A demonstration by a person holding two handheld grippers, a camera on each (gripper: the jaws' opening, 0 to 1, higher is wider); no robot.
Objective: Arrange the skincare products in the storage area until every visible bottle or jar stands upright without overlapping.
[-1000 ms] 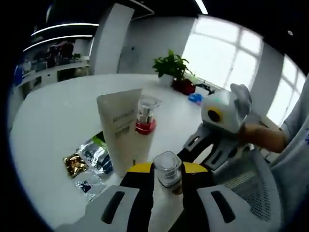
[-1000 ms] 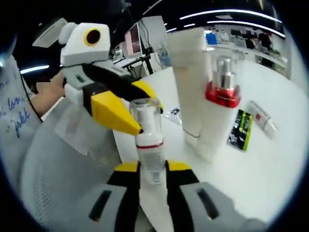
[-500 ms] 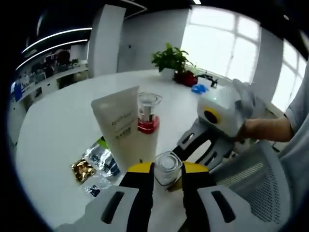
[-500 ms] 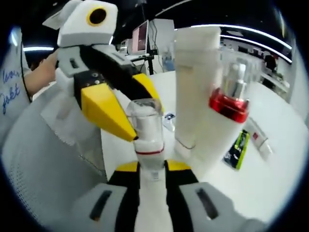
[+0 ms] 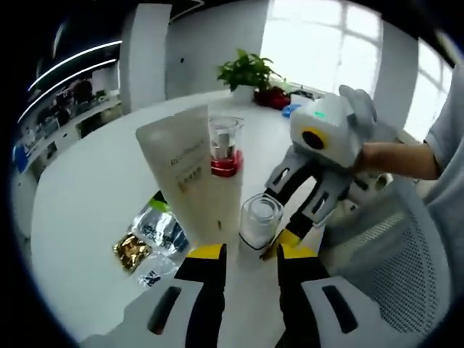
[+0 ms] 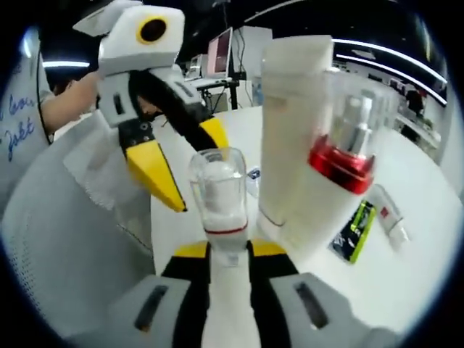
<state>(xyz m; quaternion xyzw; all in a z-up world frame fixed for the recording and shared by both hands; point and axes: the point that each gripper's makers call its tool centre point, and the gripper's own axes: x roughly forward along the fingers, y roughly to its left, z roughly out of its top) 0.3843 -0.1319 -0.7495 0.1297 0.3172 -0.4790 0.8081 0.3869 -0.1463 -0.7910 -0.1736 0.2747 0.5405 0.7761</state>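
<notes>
Left gripper view, left claw [image 5: 243, 254]: jaws spread, nothing between them; half a second ago the clear-capped bottle [image 5: 259, 221] sat between the yellow tips, now it stands just beyond them.
Clear-capped bottle: upright in the right claw [image 6: 228, 250], whose jaws are pinched on its white body below the red band; cap directly above the tips in the right gripper view [image 6: 219, 190].
Change: left claw has backed off the bottle and let go; the hold now rests on the right claw alone.
White tube [image 5: 194, 181]: standing on its cap, ahead and left of the left claw; ahead and right of the right claw [image 6: 290, 138].
Red-collared pump bottle [image 5: 225, 145]: upright, just behind the tube as the left claw looks; touching or merely close, cannot tell.
Sachets [image 5: 148, 235]: flat on the white surface [image 5: 87, 196], left of the left claw, by the tube's foot.
Green-black sachet [image 6: 350, 230]: flat, right of the right claw.
Meaning for task: handover looks finished; the bottle probably has yet to be set down upright beside the tube, clear of it and the pump bottle.
Hedge: whether the bottle's base already rests on the surface is hidden by the jaws.
</notes>
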